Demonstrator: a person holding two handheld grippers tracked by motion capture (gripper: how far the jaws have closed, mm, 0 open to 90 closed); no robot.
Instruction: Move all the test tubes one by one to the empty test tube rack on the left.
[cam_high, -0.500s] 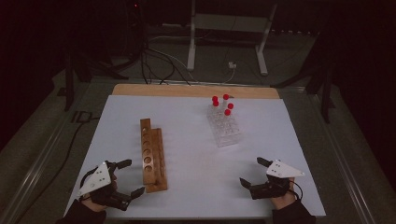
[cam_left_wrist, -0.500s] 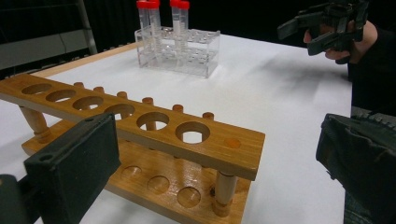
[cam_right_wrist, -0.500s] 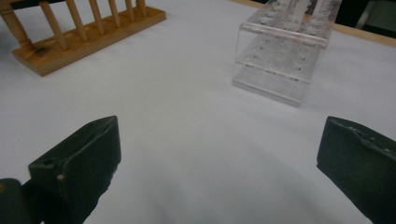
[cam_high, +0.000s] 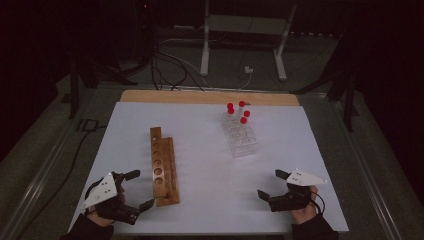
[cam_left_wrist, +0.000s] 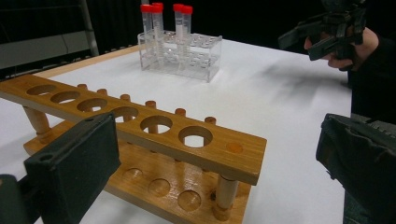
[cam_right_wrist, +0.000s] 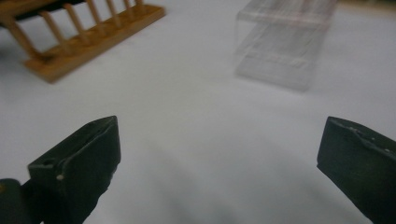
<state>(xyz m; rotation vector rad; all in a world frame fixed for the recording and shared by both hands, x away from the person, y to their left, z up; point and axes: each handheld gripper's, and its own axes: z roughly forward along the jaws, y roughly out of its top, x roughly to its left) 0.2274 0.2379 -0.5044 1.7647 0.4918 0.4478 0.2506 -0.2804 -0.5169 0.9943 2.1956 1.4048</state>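
On the white table (cam_high: 210, 165) the left gripper (cam_high: 136, 190) sat at about seven o'clock, its jaws spread wide and holding nothing. Its open mouth faced the near end of the wooden test-tube rack (cam_high: 164, 167), which lay just beside it, apart from both pads. In the left gripper view that rack (cam_left_wrist: 140, 140) stood empty, its top bar showing a row of round holes, between the two black fingers (cam_left_wrist: 74, 163).

The right gripper (cam_high: 274, 185) rested near five o'clock, jaws likewise fully apart and empty over bare tabletop. In the right gripper view its fingers (cam_right_wrist: 79, 158) framed plain white surface.

The clear plastic tube rack (cam_high: 240, 136) stood at about one o'clock, well apart from both grippers. Four red-capped tubes (cam_high: 239, 112) stood upright at its far end.
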